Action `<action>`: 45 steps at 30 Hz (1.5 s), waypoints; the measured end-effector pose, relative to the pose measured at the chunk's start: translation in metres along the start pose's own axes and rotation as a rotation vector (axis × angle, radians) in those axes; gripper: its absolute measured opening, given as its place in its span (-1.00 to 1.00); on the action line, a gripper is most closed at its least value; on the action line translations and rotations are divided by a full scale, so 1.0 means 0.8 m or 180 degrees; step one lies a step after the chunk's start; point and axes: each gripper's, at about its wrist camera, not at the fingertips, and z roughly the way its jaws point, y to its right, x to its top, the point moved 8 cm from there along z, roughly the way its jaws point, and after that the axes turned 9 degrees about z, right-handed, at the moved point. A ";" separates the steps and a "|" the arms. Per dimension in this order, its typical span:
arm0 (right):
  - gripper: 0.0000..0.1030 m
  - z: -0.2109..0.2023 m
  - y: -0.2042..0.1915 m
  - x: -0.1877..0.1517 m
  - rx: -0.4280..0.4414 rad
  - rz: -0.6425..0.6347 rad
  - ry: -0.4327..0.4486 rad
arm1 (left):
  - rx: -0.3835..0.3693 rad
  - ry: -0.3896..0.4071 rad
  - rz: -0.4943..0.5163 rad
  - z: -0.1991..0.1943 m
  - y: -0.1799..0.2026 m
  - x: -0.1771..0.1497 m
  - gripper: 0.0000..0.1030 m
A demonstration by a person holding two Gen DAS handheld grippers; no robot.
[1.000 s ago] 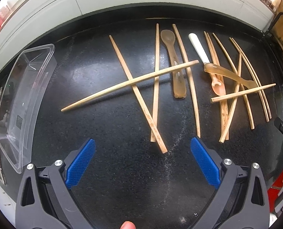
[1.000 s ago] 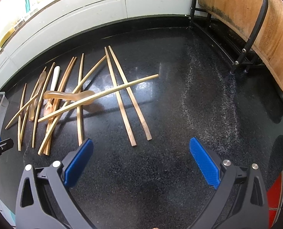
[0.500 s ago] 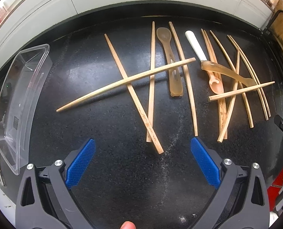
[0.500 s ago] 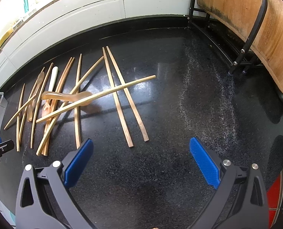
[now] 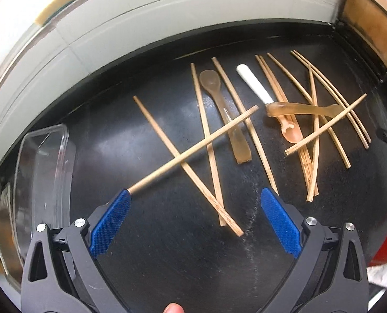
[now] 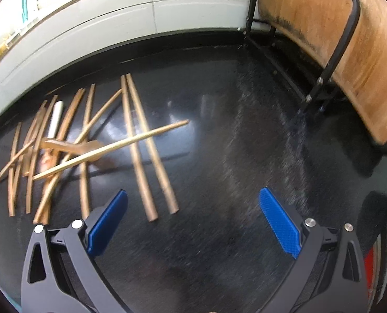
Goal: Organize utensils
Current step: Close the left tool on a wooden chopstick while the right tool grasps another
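Observation:
Several wooden chopsticks [image 5: 193, 151] lie scattered and crossed on a black counter [image 5: 183, 255], with a translucent spoon [image 5: 222, 107], a second amber spoon [image 5: 305, 109], a small pink spoon [image 5: 292, 133] and a white-handled utensil [image 5: 253, 83] among them. My left gripper [image 5: 193, 219] is open and empty, low over the counter; the near end of one chopstick lies by its left fingertip. My right gripper [image 6: 192, 221] is open and empty, with two chopsticks [image 6: 151, 161] just ahead of its left finger.
A clear plastic container [image 5: 44, 182] stands at the left of the counter. A white tiled wall [image 5: 167, 20] runs along the back. A wooden chair with a black metal frame [image 6: 334, 52] stands at the right.
Both grippers have moved forward and down toward the chopsticks, which now sit closer. The right wrist view is blurred by motion. The utensils have not moved.

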 end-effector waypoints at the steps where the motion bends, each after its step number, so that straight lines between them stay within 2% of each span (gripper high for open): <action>1: 0.90 0.004 0.002 0.004 -0.0041 -0.0040 0.0011 | -0.0058 0.0014 -0.0007 0.001 -0.005 0.002 0.89; 4: 0.90 0.017 0.004 0.015 -0.0140 -0.0230 0.0004 | -0.0148 0.0037 -0.0025 0.007 -0.021 0.005 0.89; 7: 0.90 0.031 0.001 0.020 -0.0228 -0.0489 -0.0002 | -0.0110 0.0024 0.0054 0.018 -0.037 0.006 0.89; 11: 0.90 0.054 0.005 0.028 -0.0364 -0.0726 -0.0048 | 0.0167 -0.0060 0.0330 0.041 -0.054 0.004 0.89; 14: 0.90 0.066 0.007 0.034 -0.0396 -0.0778 -0.0102 | 0.0297 -0.0112 0.0382 0.054 -0.066 0.005 0.89; 18: 0.90 0.075 0.002 0.043 -0.0299 -0.0790 -0.0129 | 0.0304 -0.0240 0.0323 0.071 -0.077 -0.001 0.89; 21: 0.90 0.080 -0.008 0.046 -0.0158 -0.0821 -0.0146 | 0.0385 -0.0315 0.0392 0.081 -0.079 -0.006 0.89; 29: 0.90 0.097 -0.035 0.066 0.0097 -0.0983 -0.0238 | 0.0147 -0.0272 0.0487 0.096 -0.081 -0.003 0.89; 34: 0.90 0.092 -0.048 0.085 0.0283 -0.0905 -0.0187 | 0.0000 -0.0286 0.0433 0.105 -0.088 -0.001 0.89; 37: 0.90 0.103 -0.053 0.087 0.0116 -0.1017 -0.0261 | -0.0153 -0.0295 0.0269 0.117 -0.101 -0.005 0.89; 39: 0.90 0.110 -0.061 0.088 0.0184 -0.0966 -0.0322 | -0.0333 -0.0384 -0.0008 0.125 -0.110 -0.011 0.89; 41: 0.90 0.116 -0.065 0.088 0.0266 -0.0902 -0.0357 | -0.0297 -0.0407 -0.0244 0.130 -0.122 -0.016 0.90; 45: 0.90 0.126 -0.067 0.090 0.0451 -0.0717 -0.0429 | -0.0251 -0.0318 -0.0302 0.136 -0.125 -0.015 0.90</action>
